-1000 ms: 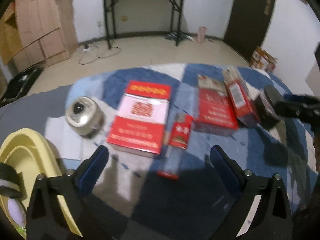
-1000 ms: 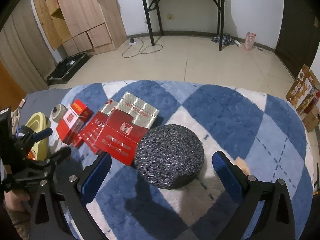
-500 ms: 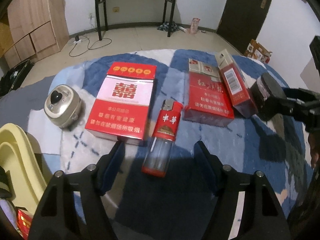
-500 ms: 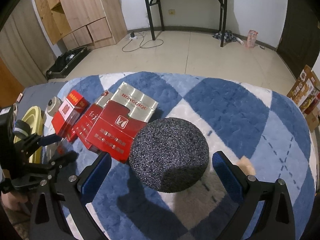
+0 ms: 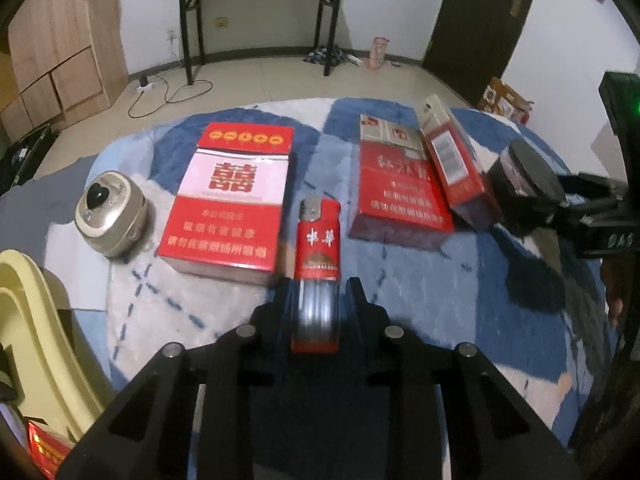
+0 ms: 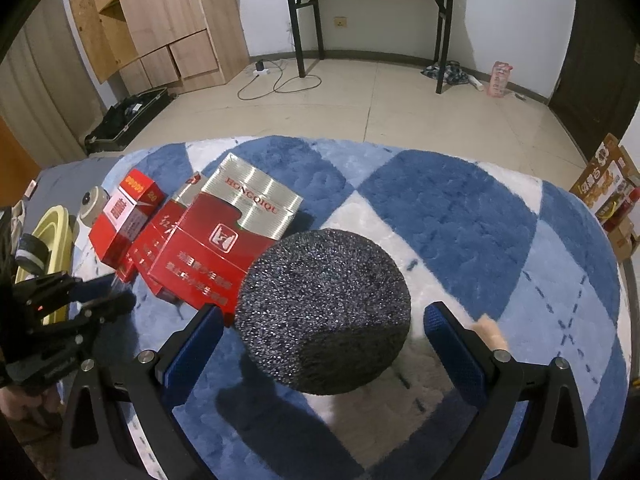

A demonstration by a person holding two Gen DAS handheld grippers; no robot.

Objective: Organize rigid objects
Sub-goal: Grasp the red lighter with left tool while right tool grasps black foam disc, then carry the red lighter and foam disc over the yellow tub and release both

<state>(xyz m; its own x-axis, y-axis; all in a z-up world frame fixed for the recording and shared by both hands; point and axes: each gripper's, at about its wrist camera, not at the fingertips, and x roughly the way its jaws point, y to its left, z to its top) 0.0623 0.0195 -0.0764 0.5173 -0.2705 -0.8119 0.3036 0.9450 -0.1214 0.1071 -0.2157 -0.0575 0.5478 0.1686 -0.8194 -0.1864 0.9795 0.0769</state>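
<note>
Lighter (image 5: 318, 268) is sitting clamped in the left tongs (image 5: 316, 304) right now, pads pressing on its clear lower half after the jaws have just been closing in on it. It's red with two white Chinese characters down the front, metal cap pointing away, lying on the blue and white diamond rug (image 5: 500, 288) between two cigarette packs.

Pack to its left (image 5: 232, 200) is lying flat, red with a pale band carrying the big red double-happiness character, plus rows of small Chinese print I can't make out. To the right another flat red and silver pack (image 5: 396, 192) is showing gold script, with a third pack (image 5: 450, 160) leaning tilted against it, barcode side up. From the right wrist view that top pack (image 6: 236, 232) is reading "HONGQIQU" on the silver part.

Right tongs (image 6: 320, 328) are standing wide, closing a little just now, straddling a round dark speckled puck-like thing (image 6: 324, 308) without the blue pads touching it. The puck is butting against the pack's corner.

Further out: a small round beige gadget (image 5: 110, 220) with a black heart-shaped top sitting near the rug's left edge, and a pale yellow basin rim (image 5: 36, 344) beside it. A black folding desk (image 6: 372, 4) is standing by the far wall, wooden cabinets (image 6: 160, 28) to its left.
</note>
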